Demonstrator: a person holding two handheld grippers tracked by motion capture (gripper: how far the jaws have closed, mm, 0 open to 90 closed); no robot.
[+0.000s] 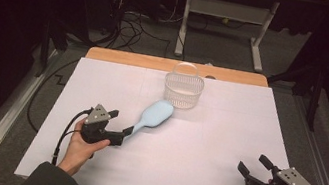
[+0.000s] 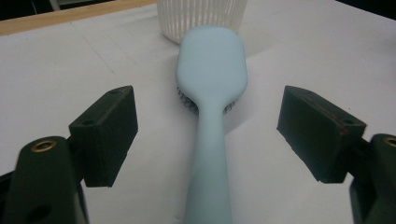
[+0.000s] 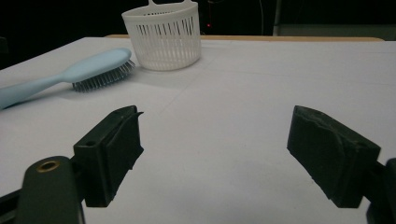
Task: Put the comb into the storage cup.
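Observation:
A light blue hairbrush (image 1: 153, 115) lies bristles down on the white table cover (image 1: 193, 148), its head close to a white slotted basket (image 1: 183, 89) with a hoop handle. My left gripper (image 1: 122, 122) is open, its jaws standing on either side of the brush's handle end. In the left gripper view the handle of the hairbrush (image 2: 210, 154) runs up the middle between the two spread jaws of the left gripper (image 2: 208, 123), touching neither, with the basket (image 2: 201, 16) just beyond the head. My right gripper (image 1: 254, 165) is open and holds nothing near the front right.
In the right gripper view the right gripper (image 3: 215, 144) faces bare cover, with the hairbrush (image 3: 88, 70) and the basket (image 3: 163, 39) far off to its left. A wooden table edge (image 1: 132, 59) shows at the back. Cables and a desk frame stand on the floor beyond.

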